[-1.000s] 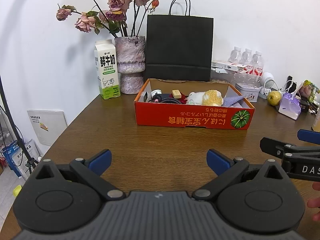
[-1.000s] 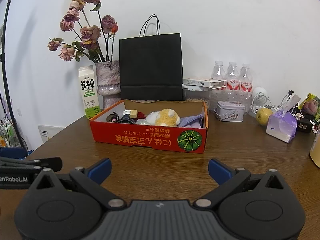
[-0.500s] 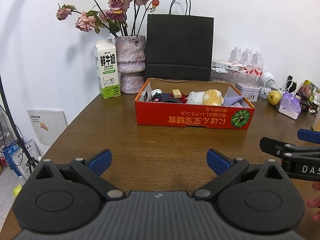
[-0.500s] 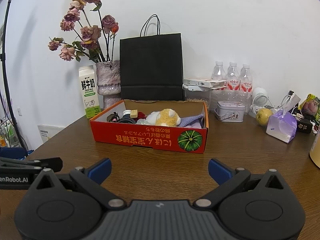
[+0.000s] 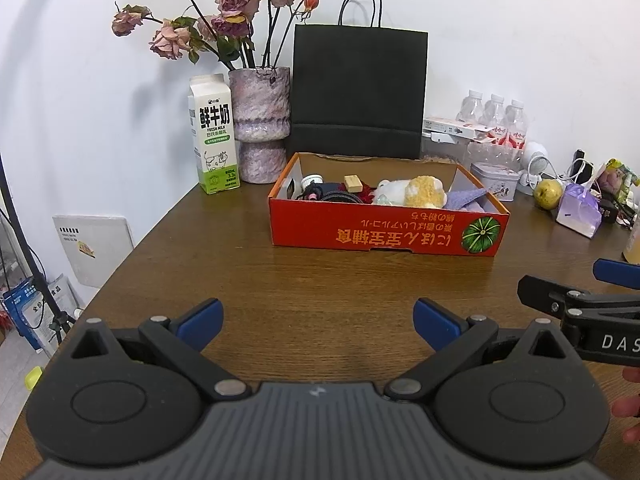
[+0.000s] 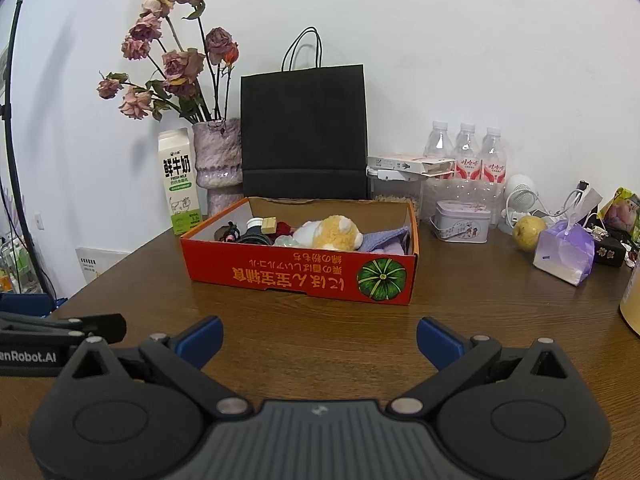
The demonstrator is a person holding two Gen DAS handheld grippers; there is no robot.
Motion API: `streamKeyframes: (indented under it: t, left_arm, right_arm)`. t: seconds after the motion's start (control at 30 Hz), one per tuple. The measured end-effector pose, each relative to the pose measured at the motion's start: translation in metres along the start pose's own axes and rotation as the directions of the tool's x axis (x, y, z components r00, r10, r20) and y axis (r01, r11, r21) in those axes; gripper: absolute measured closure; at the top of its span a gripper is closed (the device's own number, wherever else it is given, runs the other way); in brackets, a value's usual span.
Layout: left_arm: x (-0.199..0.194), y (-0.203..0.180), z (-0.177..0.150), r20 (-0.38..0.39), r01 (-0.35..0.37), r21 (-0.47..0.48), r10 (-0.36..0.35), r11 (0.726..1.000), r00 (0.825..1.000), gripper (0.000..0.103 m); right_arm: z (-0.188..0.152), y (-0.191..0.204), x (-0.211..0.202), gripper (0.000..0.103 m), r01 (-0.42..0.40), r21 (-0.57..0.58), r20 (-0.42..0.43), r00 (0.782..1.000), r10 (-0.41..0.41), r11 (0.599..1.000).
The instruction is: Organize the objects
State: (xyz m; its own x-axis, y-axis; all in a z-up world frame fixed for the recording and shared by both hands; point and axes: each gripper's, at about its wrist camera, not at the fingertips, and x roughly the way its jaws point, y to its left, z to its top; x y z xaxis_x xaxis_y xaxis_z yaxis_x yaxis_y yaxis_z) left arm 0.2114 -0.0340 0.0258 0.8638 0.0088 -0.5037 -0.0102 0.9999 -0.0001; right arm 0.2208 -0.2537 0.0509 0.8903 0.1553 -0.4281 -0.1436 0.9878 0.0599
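Observation:
A red cardboard box (image 5: 384, 236) (image 6: 296, 276) sits mid-table, printed with a green pumpkin. Inside lie a yellow-and-white plush toy (image 5: 416, 194) (image 6: 332, 232), a purple cloth (image 5: 464, 200) (image 6: 384, 238), a black cable bundle (image 5: 340, 196), a small tan block (image 5: 352, 182) (image 6: 269, 224) and a white cap (image 5: 312, 180). My left gripper (image 5: 318, 320) hovers open over bare wood in front of the box, holding nothing. My right gripper (image 6: 320, 338) is likewise open and holds nothing. Each gripper shows at the edge of the other's view.
Behind the box stand a black paper bag (image 5: 358, 92), a vase of dried roses (image 5: 260, 124) and a milk carton (image 5: 214, 134). Right of it: water bottles (image 6: 466, 152), a tin (image 6: 460, 222), a pear (image 6: 528, 232), a purple pouch (image 6: 564, 252). The table's left edge (image 5: 132, 248) is near.

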Motion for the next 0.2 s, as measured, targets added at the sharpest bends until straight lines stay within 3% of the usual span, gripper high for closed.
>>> streamKeyframes:
  t: [0.2]
  left_arm:
    - [0.0012,0.0000,0.0004,-0.006,0.009,0.000,-0.009,1.000,1.000,0.000]
  right_arm:
    - [-0.0016,0.0030,-0.0028,0.000,-0.001,-0.003,0.000,1.000,0.001,1.000]
